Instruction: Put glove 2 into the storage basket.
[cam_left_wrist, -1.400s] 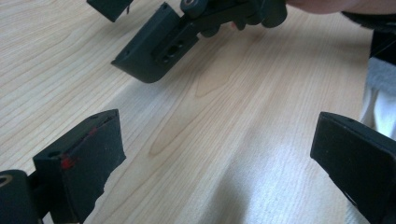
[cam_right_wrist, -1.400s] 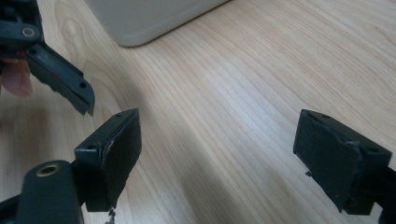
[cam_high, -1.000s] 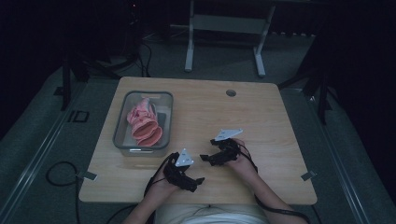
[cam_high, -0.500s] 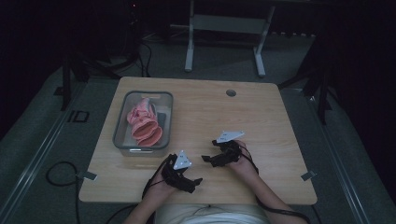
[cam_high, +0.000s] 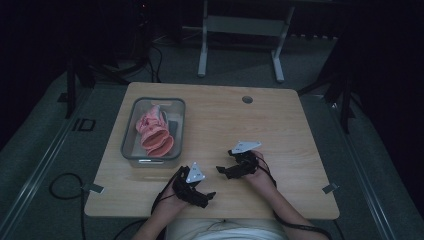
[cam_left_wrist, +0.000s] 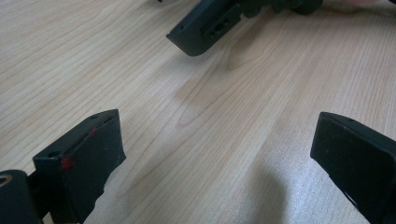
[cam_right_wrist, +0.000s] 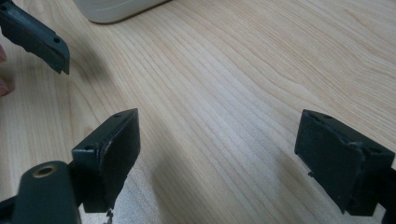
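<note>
A grey bin (cam_high: 131, 150) holding a pink cloth (cam_high: 154, 132) stood at the table's (cam_high: 280, 120) left. Near the front edge, well apart from it, the left gripper (cam_high: 209, 195) lay wide open and empty. Just beside it, the right gripper (cam_high: 221, 170) gaped equally wide, gripping nothing.

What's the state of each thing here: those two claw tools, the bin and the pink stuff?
left gripper: open, empty, low over the table.
right gripper: open, empty, low over the table.
grey bin: upright on the table's left part, no lid on it.
pink cloth: crumpled, lying inside the bin.
table: bare wood around the grippers.
</note>
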